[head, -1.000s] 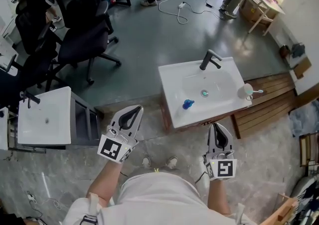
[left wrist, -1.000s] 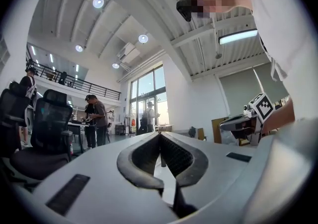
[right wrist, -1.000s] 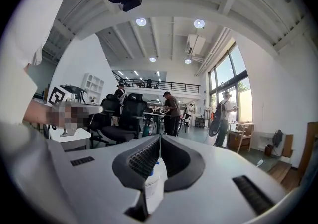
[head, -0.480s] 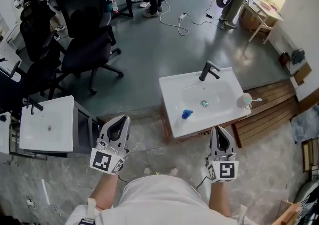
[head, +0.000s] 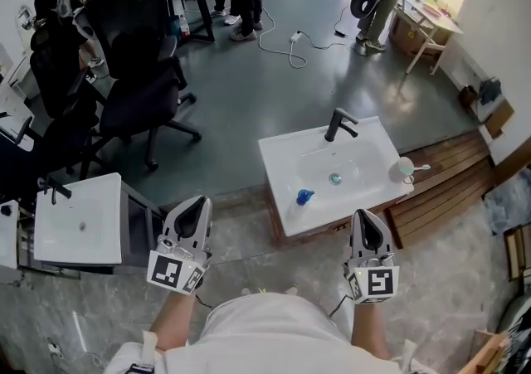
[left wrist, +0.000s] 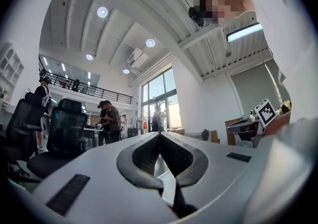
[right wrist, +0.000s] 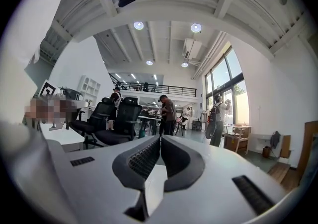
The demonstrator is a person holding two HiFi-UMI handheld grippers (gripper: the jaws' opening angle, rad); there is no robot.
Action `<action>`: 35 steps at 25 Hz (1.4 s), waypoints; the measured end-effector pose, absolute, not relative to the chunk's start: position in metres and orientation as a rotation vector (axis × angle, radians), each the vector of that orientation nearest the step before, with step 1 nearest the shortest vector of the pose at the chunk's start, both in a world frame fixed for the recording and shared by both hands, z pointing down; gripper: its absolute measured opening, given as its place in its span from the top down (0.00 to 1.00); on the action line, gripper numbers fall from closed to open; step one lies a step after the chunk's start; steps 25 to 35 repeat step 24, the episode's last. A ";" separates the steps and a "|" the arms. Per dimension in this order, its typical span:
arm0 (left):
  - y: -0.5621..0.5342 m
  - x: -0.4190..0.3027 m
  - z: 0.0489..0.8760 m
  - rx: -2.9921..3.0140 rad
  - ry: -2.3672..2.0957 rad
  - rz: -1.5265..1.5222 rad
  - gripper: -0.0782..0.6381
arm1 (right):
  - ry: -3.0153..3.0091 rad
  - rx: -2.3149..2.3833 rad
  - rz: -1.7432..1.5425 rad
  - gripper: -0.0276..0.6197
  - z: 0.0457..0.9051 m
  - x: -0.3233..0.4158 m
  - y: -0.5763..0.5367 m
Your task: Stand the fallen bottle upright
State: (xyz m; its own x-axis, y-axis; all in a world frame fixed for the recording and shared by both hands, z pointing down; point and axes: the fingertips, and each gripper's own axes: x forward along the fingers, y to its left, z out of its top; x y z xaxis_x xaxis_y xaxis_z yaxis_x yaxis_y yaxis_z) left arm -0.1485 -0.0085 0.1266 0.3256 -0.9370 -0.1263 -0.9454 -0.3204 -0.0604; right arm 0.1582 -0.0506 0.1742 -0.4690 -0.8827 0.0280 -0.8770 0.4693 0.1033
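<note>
Ribbed left claw [head: 199, 200] and right claw [head: 366, 215] closed, empty; blue bottle [head: 304, 196] in white sink [head: 278, 158].

Open air between the right gripper [head: 366, 220] and the sink [head: 278, 198] at its near rim; basin open from above. The faucet [head: 338, 125] stands at the far edge, a cup [head: 403, 168] crowds the right rim.

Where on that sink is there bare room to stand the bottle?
Bare: the sink's left rim, from the faucet to the front edge; the front strip left of the cup; the basin around the drain. Crowded: the right corner, with cup and toothbrush. The blue bottle lies in the basin's front left.
</note>
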 end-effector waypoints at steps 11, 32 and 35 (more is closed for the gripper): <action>-0.018 -0.136 0.134 -2.481 1.734 0.083 0.87 | -2.640 1.572 -0.095 0.90 0.182 0.158 -0.056; -0.025 -0.133 0.138 -2.484 1.728 0.093 0.87 | -2.650 1.590 -0.097 0.90 0.188 0.156 -0.059; -0.025 -0.133 0.138 -2.484 1.728 0.093 0.87 | -2.650 1.590 -0.097 0.90 0.188 0.156 -0.059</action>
